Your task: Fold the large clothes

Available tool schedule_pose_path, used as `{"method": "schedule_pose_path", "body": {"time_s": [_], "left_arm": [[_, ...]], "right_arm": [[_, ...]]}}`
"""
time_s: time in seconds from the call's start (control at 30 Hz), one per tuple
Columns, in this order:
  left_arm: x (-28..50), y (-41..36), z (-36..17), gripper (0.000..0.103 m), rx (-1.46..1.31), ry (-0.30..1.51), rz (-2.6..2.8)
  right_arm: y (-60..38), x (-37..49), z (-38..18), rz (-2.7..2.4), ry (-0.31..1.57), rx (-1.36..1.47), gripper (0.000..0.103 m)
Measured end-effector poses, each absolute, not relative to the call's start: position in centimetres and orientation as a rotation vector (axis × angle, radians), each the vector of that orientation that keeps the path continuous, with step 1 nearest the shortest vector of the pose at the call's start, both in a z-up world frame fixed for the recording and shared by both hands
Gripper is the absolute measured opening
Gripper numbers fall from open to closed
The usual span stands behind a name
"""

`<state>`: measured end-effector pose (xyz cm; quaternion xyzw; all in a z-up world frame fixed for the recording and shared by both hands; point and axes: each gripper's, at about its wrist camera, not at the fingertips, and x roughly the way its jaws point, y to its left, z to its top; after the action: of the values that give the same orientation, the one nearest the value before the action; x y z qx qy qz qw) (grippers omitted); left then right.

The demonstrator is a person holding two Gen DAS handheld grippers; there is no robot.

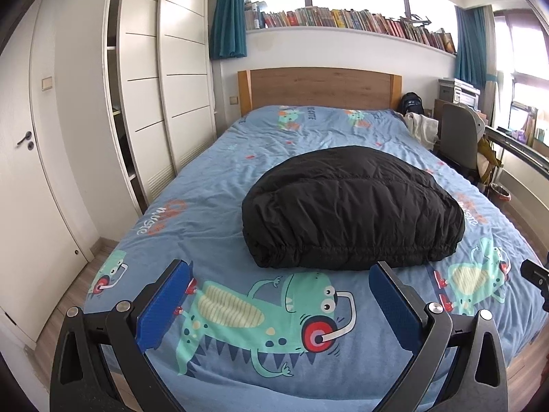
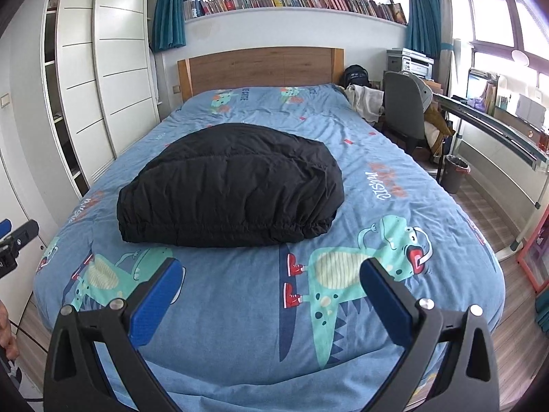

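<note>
A black puffy jacket [image 1: 353, 206] lies folded into a thick bundle on the blue dinosaur-print bed cover [image 1: 212, 178], its gathered hem facing me. It also shows in the right wrist view [image 2: 230, 185]. My left gripper [image 1: 279, 274] is open and empty, held above the foot of the bed, short of the jacket's near edge. My right gripper [image 2: 271, 274] is open and empty too, above the bed cover [image 2: 394, 158] in front of the jacket's right corner. The tip of the right gripper shows at the left view's right edge [image 1: 535, 278], the left one at the right view's left edge [image 2: 13, 240].
White wardrobe doors [image 1: 164, 79] run along the left of the bed. A wooden headboard [image 1: 319, 87] stands at the far end under a shelf of books [image 1: 350, 20]. A grey chair [image 2: 405, 110], a desk [image 2: 497, 127] and a bin [image 2: 454, 173] stand to the right.
</note>
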<state>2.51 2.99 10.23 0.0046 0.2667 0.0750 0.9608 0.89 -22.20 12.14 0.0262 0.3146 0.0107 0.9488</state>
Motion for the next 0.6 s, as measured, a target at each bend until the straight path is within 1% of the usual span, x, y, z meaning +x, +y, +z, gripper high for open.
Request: {"method": "schedule_pose_path", "body": {"time_s": [0.6], "left_arm": [[4.4, 2.0, 7.9, 0.103, 0.040, 0.603, 0.164]], "right_arm": [[-21.2, 2.7, 10.1, 0.009, 0.671, -0.003, 0.103]]}}
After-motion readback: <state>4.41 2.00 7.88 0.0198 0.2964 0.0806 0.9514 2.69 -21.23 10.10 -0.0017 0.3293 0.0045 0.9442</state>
